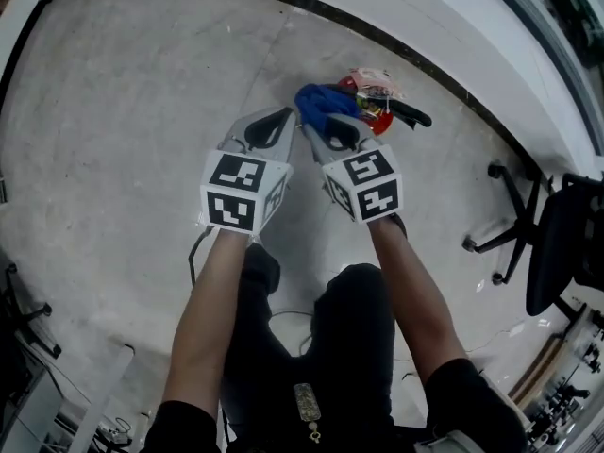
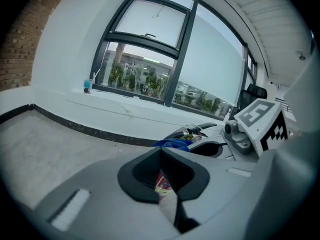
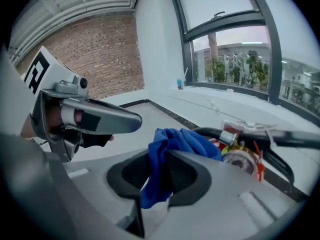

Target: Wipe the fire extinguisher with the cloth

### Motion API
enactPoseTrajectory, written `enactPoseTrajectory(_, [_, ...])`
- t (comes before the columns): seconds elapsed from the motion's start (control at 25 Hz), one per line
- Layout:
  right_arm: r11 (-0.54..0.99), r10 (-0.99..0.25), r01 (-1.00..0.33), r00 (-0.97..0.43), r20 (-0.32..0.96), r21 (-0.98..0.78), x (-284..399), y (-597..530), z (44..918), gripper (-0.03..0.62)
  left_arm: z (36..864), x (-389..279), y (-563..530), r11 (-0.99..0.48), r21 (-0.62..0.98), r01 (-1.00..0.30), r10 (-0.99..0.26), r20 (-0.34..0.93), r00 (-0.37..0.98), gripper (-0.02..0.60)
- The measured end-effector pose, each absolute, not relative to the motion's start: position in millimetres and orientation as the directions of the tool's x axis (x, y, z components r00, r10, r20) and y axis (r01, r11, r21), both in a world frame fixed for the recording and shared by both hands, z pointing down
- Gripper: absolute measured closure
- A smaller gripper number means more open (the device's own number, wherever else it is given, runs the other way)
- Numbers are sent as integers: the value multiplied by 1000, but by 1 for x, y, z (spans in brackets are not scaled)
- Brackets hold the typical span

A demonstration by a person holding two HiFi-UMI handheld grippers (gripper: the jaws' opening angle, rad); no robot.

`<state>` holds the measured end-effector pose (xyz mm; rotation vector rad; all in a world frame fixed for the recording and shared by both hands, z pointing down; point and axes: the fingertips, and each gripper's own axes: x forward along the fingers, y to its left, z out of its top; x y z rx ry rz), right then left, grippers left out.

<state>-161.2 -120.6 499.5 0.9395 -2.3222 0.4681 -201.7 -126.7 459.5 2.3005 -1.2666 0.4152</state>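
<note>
The right claw (image 3: 160, 156) is clamped on the blue cloth (image 3: 176, 143), which bunches up out of its jaws. The left claw (image 2: 161, 155) has its jaws together with nothing in them.

The red fire extinguisher (image 1: 379, 113) is on the floor (image 1: 142, 121) by the wall, at about 1 o'clock from the 2 claws in the head view. The cloth sits at its near side, at 12 o'clock from the right claw. Whether cloth and extinguisher touch, I cannot tell.

As I judge it, the cloth is picked up and brought to the extinguisher's valve end, so wiping is only starting. The body below the handle is left to do, and nothing shows which parts have been wiped.

Count: 1 fire extinguisher, 1 cloth, 2 claws, and 1 office chair (image 1: 557, 243) at 3 o'clock.
</note>
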Motion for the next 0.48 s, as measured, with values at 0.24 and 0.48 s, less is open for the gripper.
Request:
enactPoseTrajectory(0.24, [698, -613, -716, -618, 492, -29, -145, -108, 494, 508, 480, -175, -120, -476, 254, -842, -755, 374, 539, 575])
enactPoseTrajectory(0.48, [658, -693, -752, -627, 355, -44, -116, -103, 477, 514, 472, -166, -115, -506, 153, -849, -774, 353, 526, 575])
